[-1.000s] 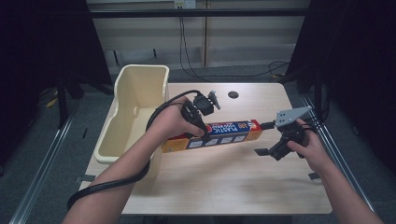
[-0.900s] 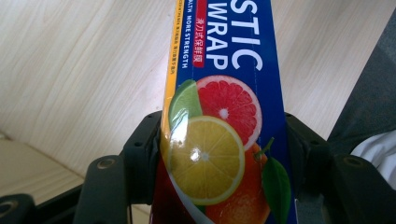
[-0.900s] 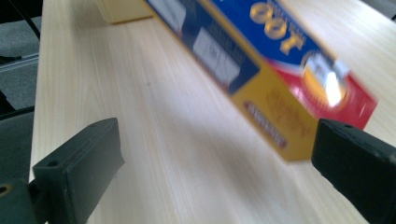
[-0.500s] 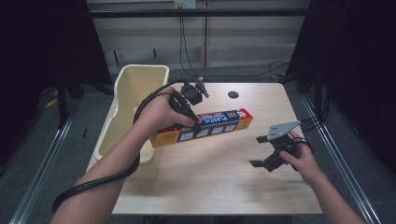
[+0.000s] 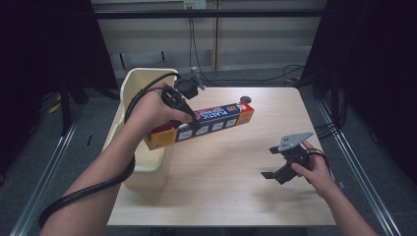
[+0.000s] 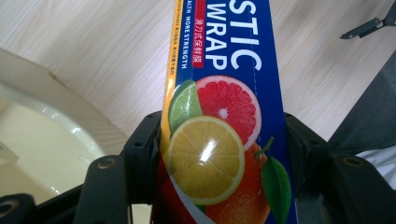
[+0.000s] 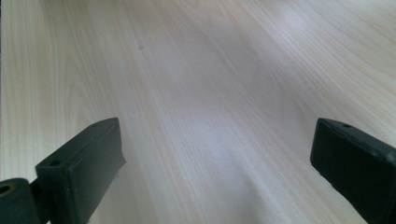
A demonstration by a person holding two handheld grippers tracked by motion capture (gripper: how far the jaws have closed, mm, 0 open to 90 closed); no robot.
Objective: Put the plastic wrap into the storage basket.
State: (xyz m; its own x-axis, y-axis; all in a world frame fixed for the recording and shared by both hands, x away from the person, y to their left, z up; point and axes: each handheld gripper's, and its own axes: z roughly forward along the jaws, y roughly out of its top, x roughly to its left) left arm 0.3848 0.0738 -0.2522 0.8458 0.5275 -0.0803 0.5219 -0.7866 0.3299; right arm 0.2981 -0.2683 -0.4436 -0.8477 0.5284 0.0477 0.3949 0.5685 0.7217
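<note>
I hold the plastic wrap box (image 5: 199, 126) off the tabletop (image 5: 221, 187) in my left tool (image 5: 189, 118), its 2 jaws clenched across the box's width near the fruit-printed end, as the left gripper view shows the carton (image 6: 219, 140) pinched between them. In the high view the long box hangs tilted, its orange end low over the rim of the cream bin (image 5: 140, 167) at the tabletop's left edge, its red end higher and pointing toward the small black disc (image 5: 245, 100) near the far side. My right tool (image 5: 276, 167) sits well apart at the near right, released, its jaws spread wide over bare wood (image 7: 210, 93) with nothing between them.

I judge the work in hand to be carrying the box to the bin. The risk I see from here lies in the grip: the jaws bite close to 1 end, so most of the carton's length hangs out past them, and that weight could swing the box down or twist it out of the pinch. The cardboard may also dent if I squeeze harder to stop it. The low end is near the bin's wall; if I lower it without clearing the rim, the box could catch, tip and fall to the tabletop or the floor. The left tool's cable (image 5: 93, 189), looped along my forearm, could snag the bin as I move.
</note>
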